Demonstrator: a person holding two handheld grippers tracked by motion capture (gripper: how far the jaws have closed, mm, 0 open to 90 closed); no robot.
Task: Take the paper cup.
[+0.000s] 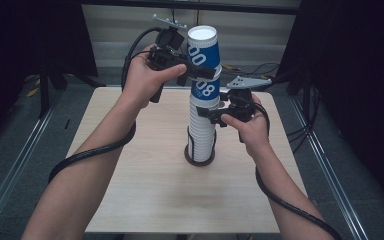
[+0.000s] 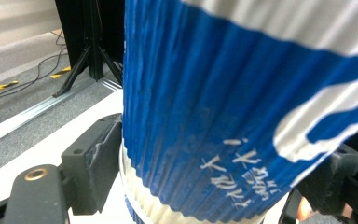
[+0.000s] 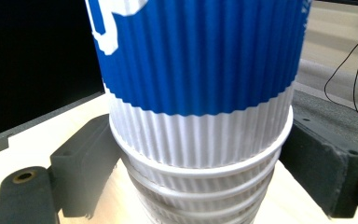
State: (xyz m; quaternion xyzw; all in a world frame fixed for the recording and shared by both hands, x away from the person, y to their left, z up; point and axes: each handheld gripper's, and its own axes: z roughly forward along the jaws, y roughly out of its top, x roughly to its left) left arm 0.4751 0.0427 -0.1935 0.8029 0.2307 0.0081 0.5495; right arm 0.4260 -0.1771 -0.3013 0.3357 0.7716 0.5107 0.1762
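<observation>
At table centre: a tall stack of ribbed paper cups (image 1: 202, 127) stands upside down on a dark round base (image 1: 199, 159), rising well above the light wooden table (image 1: 145, 185).
Top cup: a blue-and-white cup (image 1: 203, 55), white bottom facing up, sits over the upper end of the stack and tilts slightly to the left in the high view; large white digits show on its blue band.
Second blue cup: another blue-and-white cup (image 1: 205, 90) sits just below it, above the plain white rims of the rest.
Left gripper: the left gripper (image 1: 200, 71) grasps the top cup from the left side; in the left gripper view its black jaws press against both flanks of the blue ribbed wall (image 2: 200, 116).
Right gripper: the right gripper (image 1: 211, 114) clamps the stack lower down, from the right; in the right gripper view its jaws touch the stacked white rims (image 3: 200, 168) on both sides, just under the blue band.
Hands: each hand wraps its gripper's handle, forearms coming in from below, a black cable trailing along each.
Surroundings: grey floor, metal rails and loose cables around the table.
</observation>
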